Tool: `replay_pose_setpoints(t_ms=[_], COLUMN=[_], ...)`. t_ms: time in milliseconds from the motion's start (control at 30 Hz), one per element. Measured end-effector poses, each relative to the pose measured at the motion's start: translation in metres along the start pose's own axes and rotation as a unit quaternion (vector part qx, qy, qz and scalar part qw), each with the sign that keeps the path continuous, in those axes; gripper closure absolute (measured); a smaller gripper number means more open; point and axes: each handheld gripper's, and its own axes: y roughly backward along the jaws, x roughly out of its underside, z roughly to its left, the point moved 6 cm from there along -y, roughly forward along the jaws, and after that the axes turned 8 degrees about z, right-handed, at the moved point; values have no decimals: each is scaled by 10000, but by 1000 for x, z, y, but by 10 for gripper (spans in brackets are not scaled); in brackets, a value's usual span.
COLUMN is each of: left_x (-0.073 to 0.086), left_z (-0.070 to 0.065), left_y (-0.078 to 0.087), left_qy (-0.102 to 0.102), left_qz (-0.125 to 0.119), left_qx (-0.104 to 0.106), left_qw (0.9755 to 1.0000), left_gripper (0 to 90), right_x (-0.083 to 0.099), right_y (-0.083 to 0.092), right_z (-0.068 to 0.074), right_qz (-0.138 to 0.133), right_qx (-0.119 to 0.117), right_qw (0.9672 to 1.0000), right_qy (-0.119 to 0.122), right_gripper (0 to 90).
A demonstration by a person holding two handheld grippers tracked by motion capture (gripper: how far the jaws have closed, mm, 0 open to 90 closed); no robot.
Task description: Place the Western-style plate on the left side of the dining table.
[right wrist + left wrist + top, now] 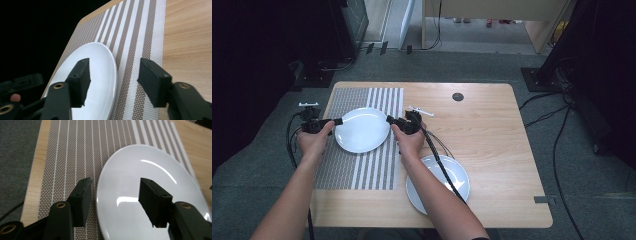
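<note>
Plate: a white plate [362, 130] lies flat on the striped mat [357, 170], toward the mat's far right part, on the left half of the table [492, 150].
Left gripper: the left gripper [337, 121] sits at the plate's left edge — in the left gripper view [115, 195] its jaws stand apart, one over the mat, the other over the plate [150, 195], and neither pad presses on the rim.
Right gripper: the right gripper [390, 120] sits at the plate's right edge — in the right gripper view [113, 75] its jaws stand apart too, one above the plate [100, 75], the other above the mat [132, 50], with the rim between them and untouched.
Grip: neither gripper holds anything.
Second plate: another white plate [459, 175] lies on the bare wood, near and to the right, partly under the right forearm.
Mat: brown weave with white stripes, thin ones to the left and broad ones to the right.
Other things: a small white object [421, 110] lies just beyond the right gripper, and a dark round disc [457, 96] sits near the far edge.
</note>
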Motion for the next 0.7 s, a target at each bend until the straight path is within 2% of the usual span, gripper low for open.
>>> replay_pose_setpoints(t_ms=[67,100,133,167,233,267,300,367,400,433,567,700], left_x=[1,2,3,5,7,8,10,16,16,18,25,35], left_z=[-3,-5,-8,-10,-15,-18,-21,-28,-28,-31,-38,-47], left_y=[2,3,3,4,6,7,9,13,13,14,21,25], left_qy=[-40,-78,-130,-194,-272,-300,-340,-513,-513,-545,-537,-725], left_qz=[-41,-52,-71,-69,-88,-100,-105,-131,-131,-140,-244,-265], left_qx=[-7,-4,-9,-14,4,42,69,30,30,60,168,200], left_qw=[10000,10000,9999,9998,9996,9995,9993,9986,9986,9984,9981,9968], left_gripper=[364,326,326,289,276,242,242,183,180,173,136,113], right_x=[-2,-2,-2,-2,-3,-3,-3,-3,-3,-3,-2,4], right_y=[6,12,12,20,24,34,34,46,46,53,62,79], right_z=[2,5,5,7,8,10,10,13,13,14,13,11], right_qz=[-6,65,65,118,136,226,226,243,243,246,272,408], right_qx=[-79,-211,-211,-251,-293,-475,-475,-581,-581,-514,-493,-489], right_qw=[10000,9997,9997,9993,9992,9982,9982,9966,9966,9961,9958,9943], right_qy=[-3,53,53,233,231,297,297,533,533,679,722,856], right_gripper=[361,331,331,329,328,305,305,294,294,289,284,260])
